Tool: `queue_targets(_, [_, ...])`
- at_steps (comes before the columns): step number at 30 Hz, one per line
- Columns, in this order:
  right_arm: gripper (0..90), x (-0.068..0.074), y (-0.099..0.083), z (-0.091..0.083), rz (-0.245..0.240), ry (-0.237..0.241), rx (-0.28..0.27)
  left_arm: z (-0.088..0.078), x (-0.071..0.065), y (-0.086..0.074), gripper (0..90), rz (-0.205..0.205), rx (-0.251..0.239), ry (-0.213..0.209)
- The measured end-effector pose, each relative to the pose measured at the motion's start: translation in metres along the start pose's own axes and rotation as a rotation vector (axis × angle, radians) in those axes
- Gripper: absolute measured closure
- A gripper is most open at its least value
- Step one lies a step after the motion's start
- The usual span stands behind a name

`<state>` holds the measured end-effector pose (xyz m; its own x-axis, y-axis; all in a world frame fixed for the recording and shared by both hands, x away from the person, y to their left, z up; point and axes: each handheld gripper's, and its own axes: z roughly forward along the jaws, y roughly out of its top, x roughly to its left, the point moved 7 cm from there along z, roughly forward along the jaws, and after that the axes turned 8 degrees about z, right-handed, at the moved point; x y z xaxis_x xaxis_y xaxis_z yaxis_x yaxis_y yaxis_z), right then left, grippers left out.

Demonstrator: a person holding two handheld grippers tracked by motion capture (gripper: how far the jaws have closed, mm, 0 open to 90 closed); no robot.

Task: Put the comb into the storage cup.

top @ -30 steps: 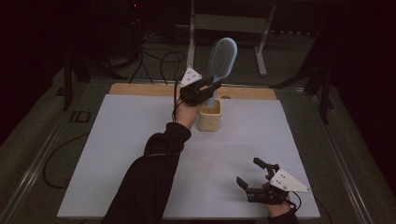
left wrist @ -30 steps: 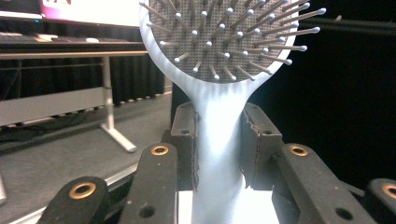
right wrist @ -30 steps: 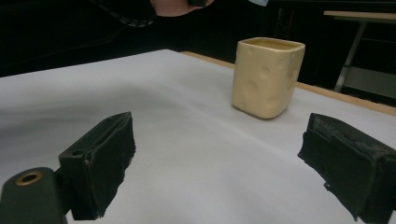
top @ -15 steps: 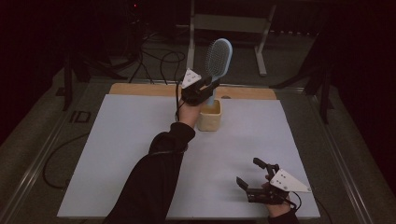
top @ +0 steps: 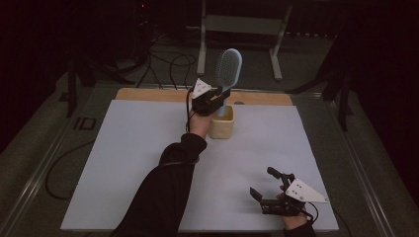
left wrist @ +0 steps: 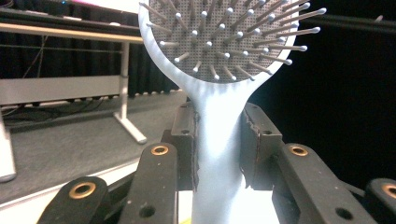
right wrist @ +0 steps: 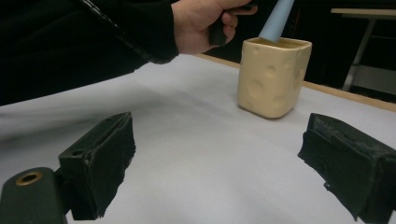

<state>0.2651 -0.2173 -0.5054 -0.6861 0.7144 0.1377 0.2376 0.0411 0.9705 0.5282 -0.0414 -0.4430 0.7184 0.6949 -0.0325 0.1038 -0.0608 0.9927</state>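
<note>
Left claw clamped on the neck of the blue hairbrush, handle tip already inside the cream holder at the counter's far edge. Lower it straight, bristle head upright, before releasing. Right claw rests apart, holding nothing.

The cup stands on the table, toward its far edge. In it sits the hairbrush, handle down. My left gripper is just above the cup; my right gripper lies well nearer than the cup, to its right.
</note>
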Motion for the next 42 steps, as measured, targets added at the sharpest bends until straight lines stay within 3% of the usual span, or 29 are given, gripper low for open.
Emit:
queue_targets(5, [9.3, 0.0, 0.0, 0.001, 0.002, 0.001, 0.0, 0.0, 0.001, -0.01, 70.0, -0.007, 0.003, -0.001])
queue_targets(18, [9.3, 0.0, 0.0, 0.001, 0.003, 0.005, -0.001, 0.003, -0.008, -0.027, 69.9, 0.022, 0.047, -0.013])
queue_targets(25, [9.3, 0.001, 0.0, 0.001, 0.005, 0.008, 0.0, 0.002, -0.011, -0.033, 69.8, 0.068, 0.063, -0.004])
queue_targets(29, [9.3, 0.001, 0.0, 0.002, 0.002, 0.011, 0.001, 0.0, -0.011, -0.032, 68.9, 0.076, 0.057, -0.026])
queue_targets(30, [9.3, 0.001, -0.001, 0.002, 0.001, 0.011, 0.002, -0.001, -0.011, -0.032, 65.3, 0.061, 0.052, -0.045])
queue_targets(33, [9.3, 0.001, 0.0, 0.001, 0.001, 0.009, 0.003, -0.001, -0.011, -0.035, 32.2, 0.032, 0.092, -0.065])
queue_targets(35, [9.3, 0.001, 0.0, 0.0, 0.0, 0.004, 0.001, -0.003, -0.012, -0.035, 18.7, 0.014, 0.098, -0.096])
queue_targets(36, [9.3, 0.0, 0.0, 0.0, -0.001, 0.003, -0.001, -0.003, -0.012, -0.035, 13.0, 0.016, 0.116, -0.091])
queue_targets(38, [9.3, 0.0, 0.0, 0.001, 0.002, 0.002, 0.0, -0.006, -0.013, -0.035, 5.1, 0.036, 0.121, -0.129])
queue_targets(42, [9.3, 0.001, 0.0, 0.001, -0.005, 0.003, 0.002, -0.008, -0.013, -0.036, 0.0, 0.041, 0.146, -0.139])
